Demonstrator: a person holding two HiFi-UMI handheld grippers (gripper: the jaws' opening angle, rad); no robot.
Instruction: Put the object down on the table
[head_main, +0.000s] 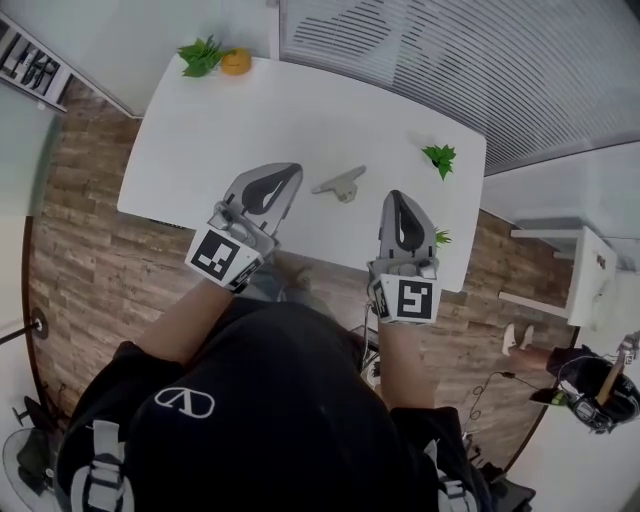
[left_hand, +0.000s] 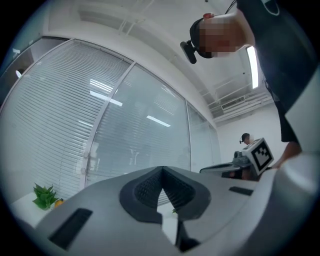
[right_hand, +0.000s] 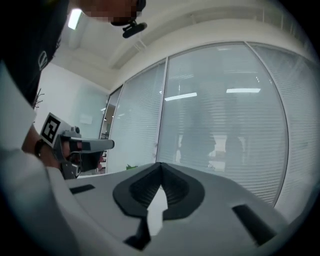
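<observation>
Two hand-held grippers sit over the near side of a smooth white table (head_main: 300, 110), with the task's thing, a small grey piece (head_main: 340, 183), lying on the tabletop between them and touching neither.

Far left of the grey piece and well beyond it, a leafy green sprig (head_main: 200, 55) lies against a round orange fruit (head_main: 236, 62).

Just left of the grey piece is the left gripper (head_main: 288, 175), a matte grey wedge with dark ribbed pads. Its jaws are pressed together at the tips with nothing between them.

The grey piece is matte and flat, a short bar with a rounded stub on one side.

Just right of the grey piece is the right gripper (head_main: 398, 200), of the same build, its jaws also closed on nothing.

Farther right of the grey piece stands a small spiky green plant (head_main: 440, 157).
</observation>
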